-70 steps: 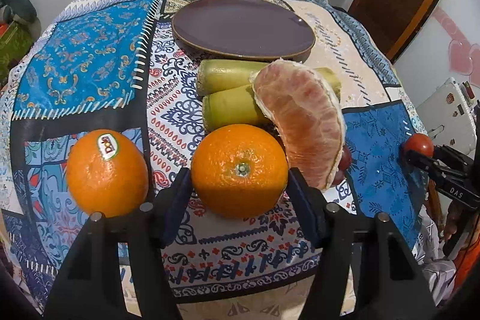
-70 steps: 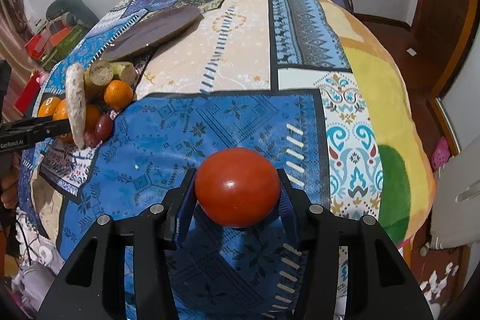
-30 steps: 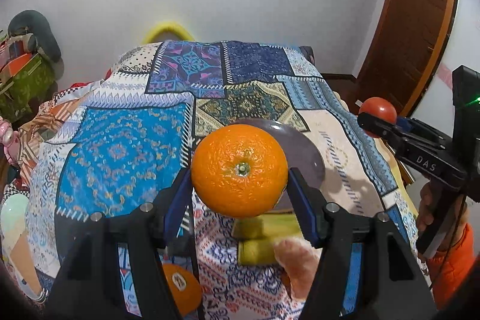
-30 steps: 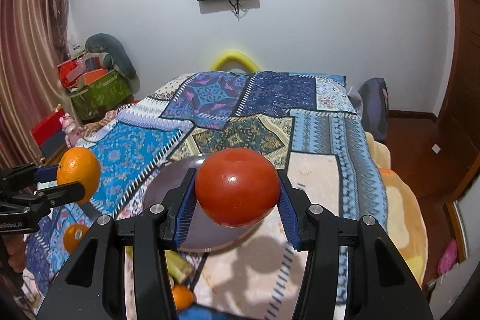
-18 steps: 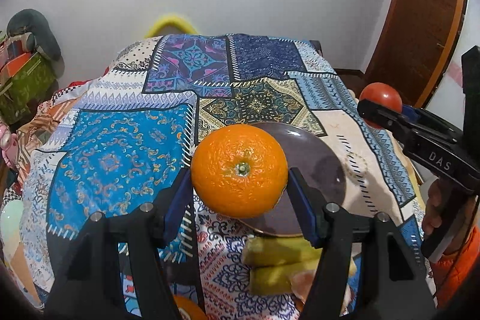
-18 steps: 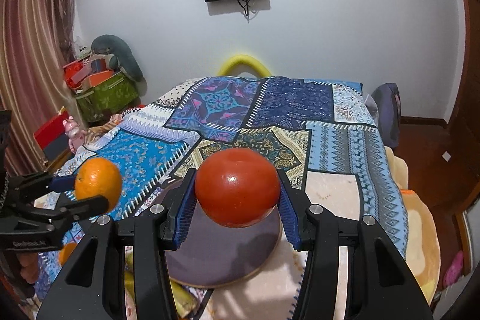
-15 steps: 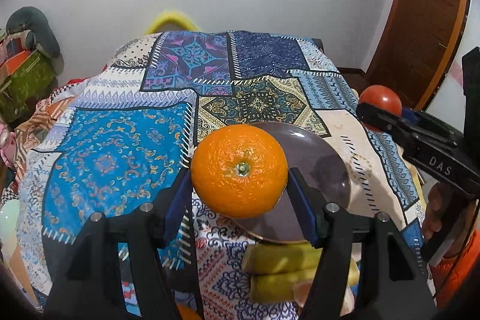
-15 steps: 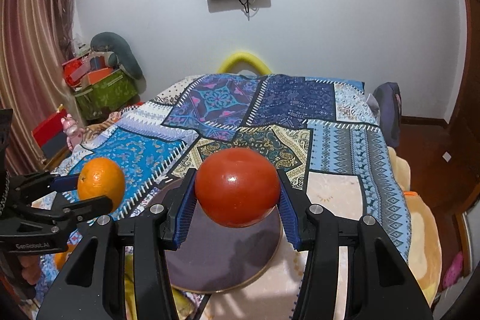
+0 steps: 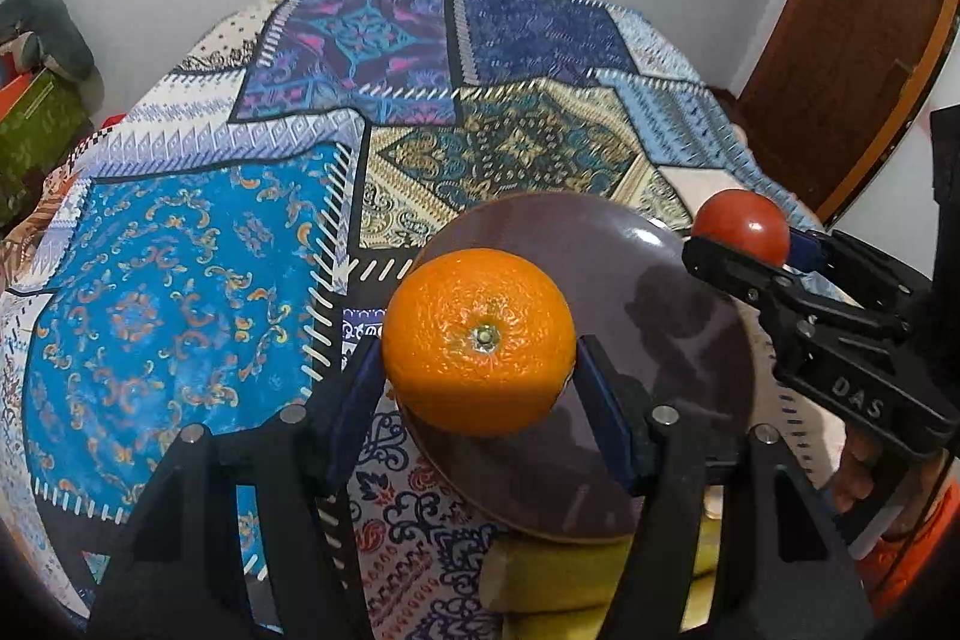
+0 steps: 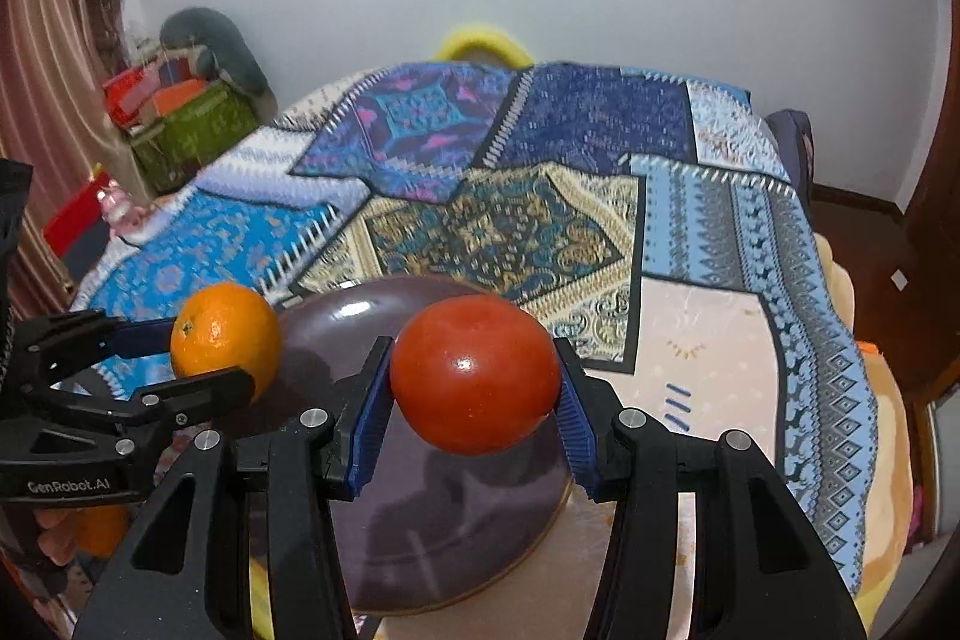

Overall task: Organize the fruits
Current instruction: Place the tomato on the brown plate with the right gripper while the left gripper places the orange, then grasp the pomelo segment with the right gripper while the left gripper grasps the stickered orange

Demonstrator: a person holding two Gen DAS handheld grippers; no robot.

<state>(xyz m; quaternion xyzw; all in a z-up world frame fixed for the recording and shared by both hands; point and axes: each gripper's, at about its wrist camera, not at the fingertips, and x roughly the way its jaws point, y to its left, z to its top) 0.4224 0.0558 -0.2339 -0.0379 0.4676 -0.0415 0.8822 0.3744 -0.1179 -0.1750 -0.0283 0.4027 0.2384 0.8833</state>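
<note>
Gripping an orange (image 9: 479,340), the left gripper (image 9: 480,382) holds the fruit between its two blue-padded jaws, both pads pressed against the sides of the peel, stem scar facing the camera. The orange sits in the air above the near-left part of a dark purple plate (image 9: 660,280), clear of its surface. The right gripper (image 10: 471,400) is closed in the same way on a red tomato (image 10: 474,373), its blue pads tight against either flank, and the tomato hangs above the plate's middle — not touching it.

In the left wrist view, the right gripper enters from the right edge with the tomato at its tip, over the plate's far-right rim. In the right wrist view, the left gripper enters from the left edge, the orange over the plate's left rim. The two fruits are near each other but apart.

The plate lies flat on a patchwork bedspread (image 9: 180,292) of blue, purple and gold panels. Shadows of both grippers fall on the plate's glossy face. Just in front of the plate, at its near edge, lie yellow-green pieces of fruit (image 9: 558,574), partly hidden behind the left gripper's frame — their kind cannot be made out. An orange sleeve (image 9: 900,550) and part of a hand (image 9: 858,472) show below the right gripper's handle.
</note>
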